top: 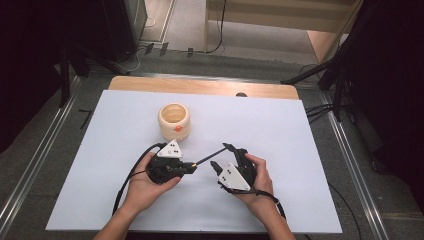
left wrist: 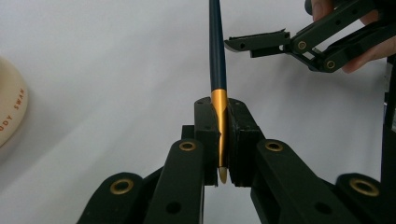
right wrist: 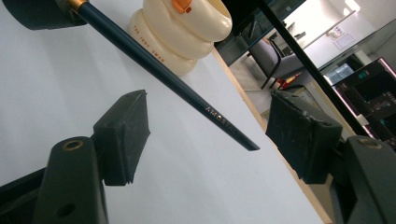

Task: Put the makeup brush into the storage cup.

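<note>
One slim dark-blue pen with a gold tip (left wrist: 217,60) is clenched in the left gripper (left wrist: 219,140), its gold end pinched between the two black pads and its dark barrel running straight out ahead of the jaws, clear of the tabletop (top: 280,130). In the high view the pen (top: 209,156) reaches from the left gripper (top: 187,167) across toward the right gripper (top: 221,156), and its far end lies in the gap between that gripper's jaws. The right gripper (right wrist: 208,135) stands released: in its own view both pads are apart with the pen's blunt end (right wrist: 224,128) between them, touching neither.

Beyond the left gripper, just past its grey plate, sits a cream-coloured ribbed round pot with an orange knob on its side (top: 174,121); its mouth is open upward, and what the high view shows of its inside is bare. In the right gripper view the pot (right wrist: 187,35) stands behind the pen, near the tabletop's wooden far edge.

Wide white surface lies open ahead of the right gripper and out to both sides of the hands; the near edge runs just behind the wrists.
</note>
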